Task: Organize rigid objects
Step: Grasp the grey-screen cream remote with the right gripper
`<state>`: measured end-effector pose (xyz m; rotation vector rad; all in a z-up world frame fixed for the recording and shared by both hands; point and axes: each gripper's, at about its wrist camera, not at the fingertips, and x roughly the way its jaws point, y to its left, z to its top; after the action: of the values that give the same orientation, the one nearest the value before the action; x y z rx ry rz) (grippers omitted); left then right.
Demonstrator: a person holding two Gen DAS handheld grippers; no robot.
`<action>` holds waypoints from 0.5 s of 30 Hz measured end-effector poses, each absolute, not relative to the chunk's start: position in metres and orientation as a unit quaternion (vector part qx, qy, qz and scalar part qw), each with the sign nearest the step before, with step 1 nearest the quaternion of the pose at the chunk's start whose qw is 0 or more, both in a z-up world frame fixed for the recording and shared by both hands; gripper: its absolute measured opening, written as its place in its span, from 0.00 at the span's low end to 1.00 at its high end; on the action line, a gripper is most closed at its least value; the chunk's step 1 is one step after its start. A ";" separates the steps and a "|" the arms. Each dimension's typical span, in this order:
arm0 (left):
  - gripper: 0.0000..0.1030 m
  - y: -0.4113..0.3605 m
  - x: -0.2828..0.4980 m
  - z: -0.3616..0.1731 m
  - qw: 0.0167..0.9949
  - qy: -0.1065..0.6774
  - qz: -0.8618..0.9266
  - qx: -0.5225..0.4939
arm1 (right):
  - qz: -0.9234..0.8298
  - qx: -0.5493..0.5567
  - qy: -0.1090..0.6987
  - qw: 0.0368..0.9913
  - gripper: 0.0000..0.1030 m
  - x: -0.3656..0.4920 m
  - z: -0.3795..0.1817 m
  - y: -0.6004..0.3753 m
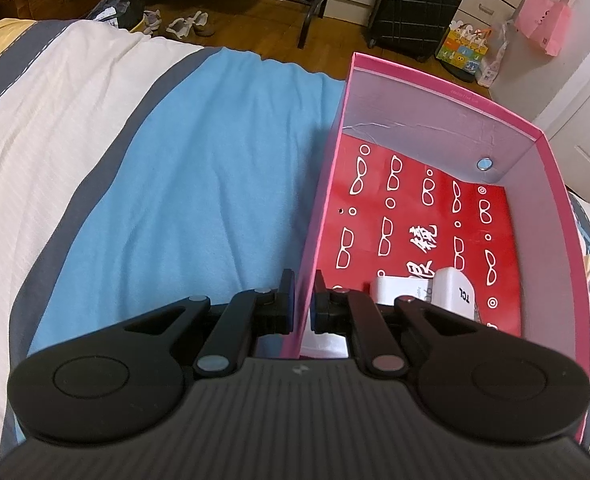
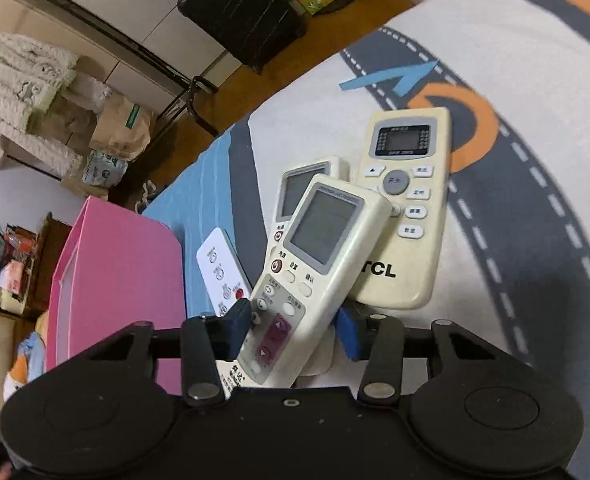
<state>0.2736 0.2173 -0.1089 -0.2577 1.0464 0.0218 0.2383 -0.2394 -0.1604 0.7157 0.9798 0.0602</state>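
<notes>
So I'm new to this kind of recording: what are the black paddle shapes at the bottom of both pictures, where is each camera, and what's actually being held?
No robot here: a person carries a two-finger gripper in each hand, with a fisheye camera on each looking along its fingers. The black shapes are the grippers' own bodies.

In the left wrist view, the left gripper is shut on the side wall of a pink box standing on a bed. A white TCL remote already lies inside.

In the right wrist view, the right gripper has its fingers either side of a cream remote with purple buttons, which rests on a pile of remotes; whether the pads press on it I cannot tell. Nearby are a TCL remote and a small white remote.
</notes>
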 end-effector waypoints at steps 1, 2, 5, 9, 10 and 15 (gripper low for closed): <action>0.07 0.217 0.274 -0.109 0.858 0.498 0.011 -0.123 | 0.031 0.336 0.461 0.821 0.44 0.236 -0.159 -0.241; 0.07 0.217 0.274 -0.109 0.858 0.498 0.011 -0.122 | 0.037 0.337 0.463 0.819 0.37 0.234 -0.156 -0.241; 0.07 0.217 0.273 -0.109 0.858 0.498 0.010 -0.124 | 0.051 0.319 0.461 0.827 0.21 0.233 -0.148 -0.239; 0.06 0.217 0.273 -0.109 0.859 0.497 0.009 -0.125 | 0.059 0.291 0.459 0.837 0.20 0.234 -0.145 -0.231; 0.06 0.218 0.273 -0.109 0.859 0.496 0.007 -0.126 | 0.059 0.295 0.458 0.836 0.20 0.234 -0.146 -0.232; 0.06 0.220 0.272 -0.109 0.859 0.494 0.004 -0.135 | 0.070 0.312 0.433 0.843 0.20 0.231 -0.134 -0.237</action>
<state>0.2721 0.2205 -0.1095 -0.2843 1.0383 0.0092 0.2311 -0.2367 -0.1338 0.6596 0.9145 0.1474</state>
